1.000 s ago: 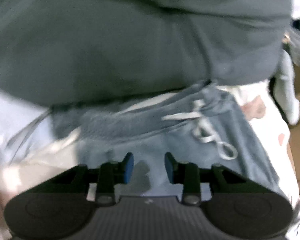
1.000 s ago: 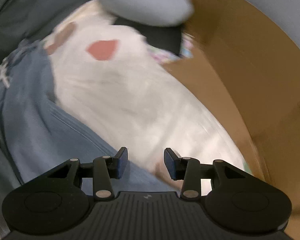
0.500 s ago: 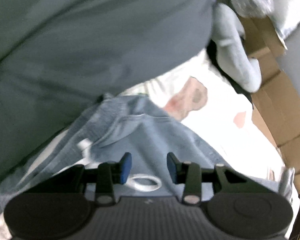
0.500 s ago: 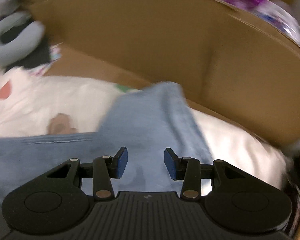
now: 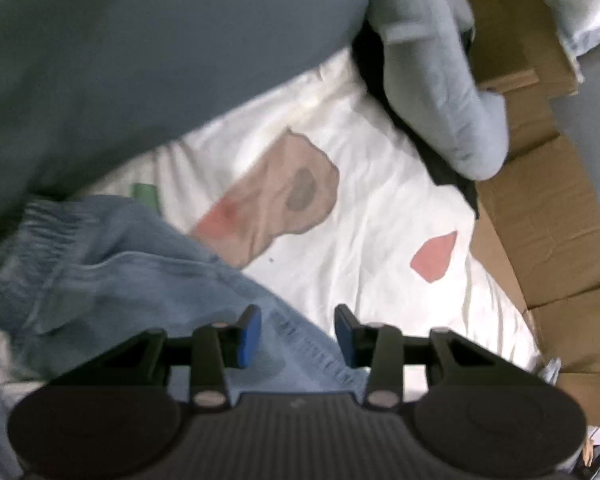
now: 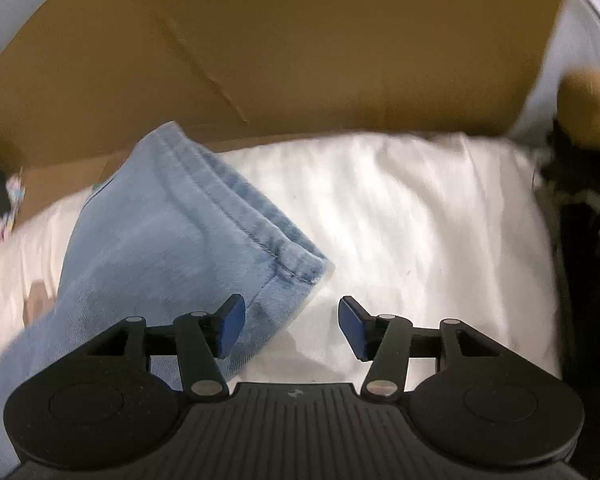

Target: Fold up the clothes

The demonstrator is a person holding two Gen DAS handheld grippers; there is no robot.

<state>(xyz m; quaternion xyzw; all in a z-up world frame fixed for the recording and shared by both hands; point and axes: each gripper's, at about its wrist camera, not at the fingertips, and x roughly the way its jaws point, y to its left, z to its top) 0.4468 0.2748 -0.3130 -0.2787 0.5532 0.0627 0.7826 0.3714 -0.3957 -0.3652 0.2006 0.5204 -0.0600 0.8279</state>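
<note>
1. Item: jeans, light-blue washed denim. They lay spread on a white sheet on a bed. In the right wrist view the leg end ran from 8 o'clock towards the centre, with its stitched hem uppermost. In the left wrist view the gathered waistband sat at 9 o'clock.

2. Handling, as judged: soft and limp, moderately heavy for cloth, not fragile, not slippery. The doubled hem and the elastic waistband looked thickest and were the likeliest places to take hold. A single layer pinched mid-leg would probably sag and drag.

3. Left gripper: jaws part open, hovering over the denim side seam. Cloth showed between them, but no pad pressed on it.

4. Right gripper: jaws opening, fairly wide, poised above the hem corner. The left pad was over denim, the right over sheet. Nothing was gripped.

5. Sheet: printed with pink and tan patches.

6. Surroundings: grey-green bedding at 11 o'clock, a pale-blue stuffed shape at 1 o'clock, and cardboard beyond the bed at 12 o'clock.
</note>
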